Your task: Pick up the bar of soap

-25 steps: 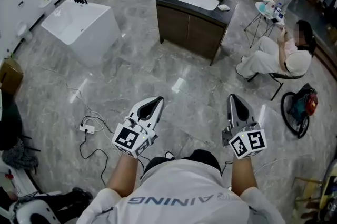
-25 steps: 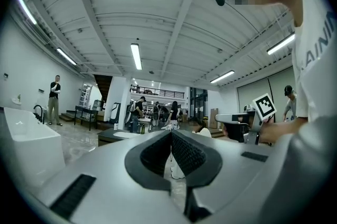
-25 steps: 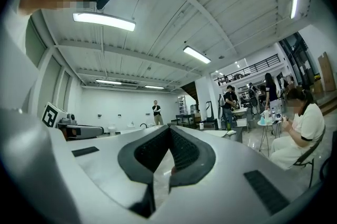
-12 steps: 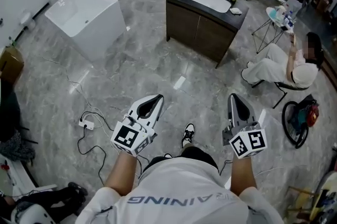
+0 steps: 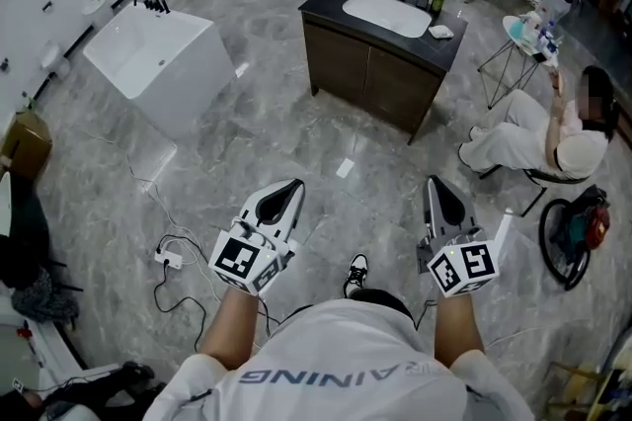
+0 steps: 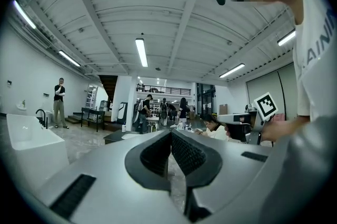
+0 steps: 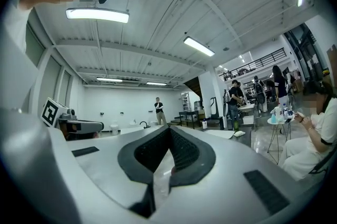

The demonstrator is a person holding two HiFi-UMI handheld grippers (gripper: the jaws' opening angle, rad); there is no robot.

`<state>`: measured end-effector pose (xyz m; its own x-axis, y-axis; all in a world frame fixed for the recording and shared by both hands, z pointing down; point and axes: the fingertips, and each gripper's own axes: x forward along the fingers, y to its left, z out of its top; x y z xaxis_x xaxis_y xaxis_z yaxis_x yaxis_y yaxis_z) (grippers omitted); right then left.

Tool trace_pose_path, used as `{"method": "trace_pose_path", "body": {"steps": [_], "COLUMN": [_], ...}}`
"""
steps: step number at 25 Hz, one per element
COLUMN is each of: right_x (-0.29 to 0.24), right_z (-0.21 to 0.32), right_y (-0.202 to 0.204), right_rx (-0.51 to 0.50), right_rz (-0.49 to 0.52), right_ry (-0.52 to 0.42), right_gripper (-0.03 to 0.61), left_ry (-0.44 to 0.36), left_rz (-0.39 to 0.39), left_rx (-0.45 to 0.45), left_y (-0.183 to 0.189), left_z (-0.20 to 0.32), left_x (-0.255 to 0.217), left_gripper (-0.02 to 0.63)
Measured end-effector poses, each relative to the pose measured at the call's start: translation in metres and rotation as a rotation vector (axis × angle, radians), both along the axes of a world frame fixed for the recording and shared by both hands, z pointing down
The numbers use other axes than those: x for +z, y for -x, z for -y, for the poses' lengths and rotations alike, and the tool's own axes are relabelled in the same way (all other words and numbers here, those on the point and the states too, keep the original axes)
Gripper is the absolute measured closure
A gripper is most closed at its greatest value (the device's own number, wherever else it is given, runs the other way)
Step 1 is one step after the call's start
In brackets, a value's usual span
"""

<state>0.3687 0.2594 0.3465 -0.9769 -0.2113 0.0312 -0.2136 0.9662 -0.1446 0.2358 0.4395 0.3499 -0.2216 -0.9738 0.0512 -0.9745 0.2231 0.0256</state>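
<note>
While the person is holding both tools level above the marble floor [image 5: 247, 142], the left tool [image 5: 293, 187] is clenching on nothing, its jaws meeting at the tips; the right tool [image 5: 435, 182] is likewise clenching empty; the bar of soap [image 5: 441, 31] is lying as a small white patch at the right corner of the dark surface [image 5: 321, 4], beside the white basin [image 5: 385, 14], well apart from both tools.
</note>
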Motion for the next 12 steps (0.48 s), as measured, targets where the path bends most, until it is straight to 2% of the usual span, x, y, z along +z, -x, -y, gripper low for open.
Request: {"method": "trace_pose_path", "body": {"steps": [8, 12], "right_x": [0.008, 0.019], "right_z": [0.093, 0.127], "right_y": [0.021, 0.029], "right_rx": [0.004, 0.012], "right_rz": [-0.004, -0.020], "right_ry": [0.016, 0.045], "right_gripper": [0.568, 0.568], "left_ry": [0.028, 0.045], "left_rz": [0.007, 0.018], "left_rx": [0.010, 0.005], "left_y": [0.025, 0.032], "left_z": [0.091, 0.120], "left_x": [-0.006, -0.006], "left_gripper": [0.604, 0.604]}}
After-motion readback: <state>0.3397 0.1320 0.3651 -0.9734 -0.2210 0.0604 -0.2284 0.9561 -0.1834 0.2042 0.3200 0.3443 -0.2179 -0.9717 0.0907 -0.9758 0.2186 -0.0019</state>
